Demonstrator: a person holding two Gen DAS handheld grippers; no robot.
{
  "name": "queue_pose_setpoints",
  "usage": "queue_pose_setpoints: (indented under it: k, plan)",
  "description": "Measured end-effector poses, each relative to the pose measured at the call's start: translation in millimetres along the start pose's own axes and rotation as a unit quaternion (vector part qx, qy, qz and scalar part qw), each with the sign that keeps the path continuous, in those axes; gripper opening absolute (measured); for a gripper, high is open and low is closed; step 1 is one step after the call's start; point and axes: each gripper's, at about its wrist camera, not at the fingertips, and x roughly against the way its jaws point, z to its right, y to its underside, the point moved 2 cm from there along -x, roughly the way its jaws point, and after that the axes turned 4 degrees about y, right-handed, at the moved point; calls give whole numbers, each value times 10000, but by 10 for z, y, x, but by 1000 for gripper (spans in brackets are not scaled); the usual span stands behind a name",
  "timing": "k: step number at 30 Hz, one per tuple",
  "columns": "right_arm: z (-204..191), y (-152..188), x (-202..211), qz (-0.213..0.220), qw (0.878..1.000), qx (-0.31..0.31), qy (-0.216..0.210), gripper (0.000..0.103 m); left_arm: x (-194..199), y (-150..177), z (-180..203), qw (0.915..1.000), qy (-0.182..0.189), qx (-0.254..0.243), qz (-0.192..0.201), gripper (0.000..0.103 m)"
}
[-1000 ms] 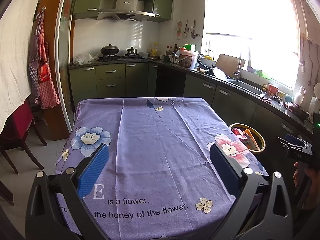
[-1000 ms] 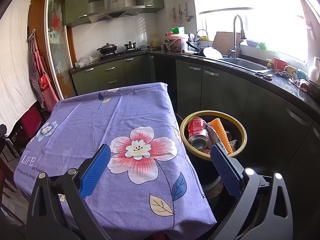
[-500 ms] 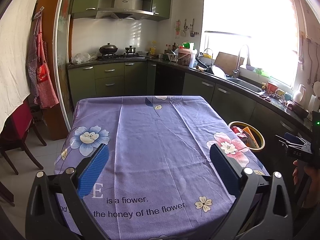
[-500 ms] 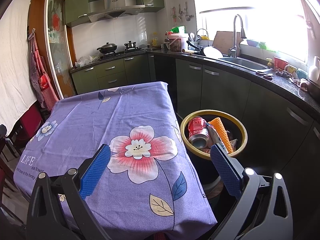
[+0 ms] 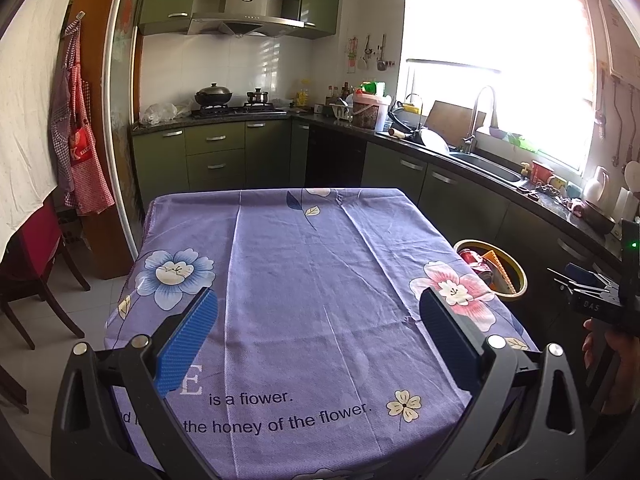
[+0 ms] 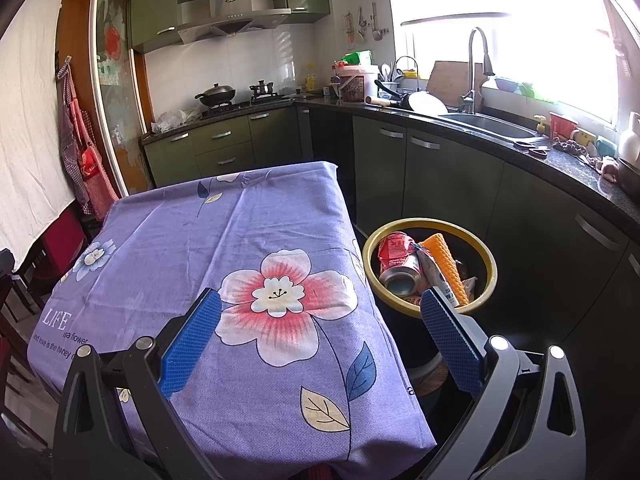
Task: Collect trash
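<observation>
A yellow-rimmed black trash bin (image 6: 490, 258) stands on the floor to the right of the table. It holds a red soda can (image 6: 398, 264), an orange ridged piece (image 6: 446, 264) and wrappers. The bin also shows in the left wrist view (image 5: 518, 270). My right gripper (image 6: 320, 318) is open and empty, above the table's right front corner, beside the bin. My left gripper (image 5: 318, 320) is open and empty above the near end of the purple flowered tablecloth (image 5: 304, 280). The tablecloth also shows in the right wrist view (image 6: 224, 240).
Dark green kitchen cabinets (image 6: 440, 176) and a black counter with a sink (image 6: 492, 126) run behind and right of the bin. A stove with pots (image 5: 224, 104) is at the back. A dark wooden chair (image 5: 36, 264) stands left of the table.
The left wrist view has shifted slightly, so the table sits a little lower and nearer. The right gripper and the bin look the same.
</observation>
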Motion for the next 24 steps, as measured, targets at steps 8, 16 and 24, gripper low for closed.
queue_pose_setpoints:
  k: [8, 16, 24]
  plan:
    - [0, 3, -7, -10, 10000, 2, -3, 98, -8, 7, 4, 9999, 86, 46, 32, 96]
    - [-5, 38, -60, -60, 10000, 29, -31, 98, -73, -4, -3, 10000, -53, -1, 74, 96]
    - [-19, 51, -152, -161, 9998, 78, -14, 98, -338, -48, -162, 9996, -75, 127, -235, 96]
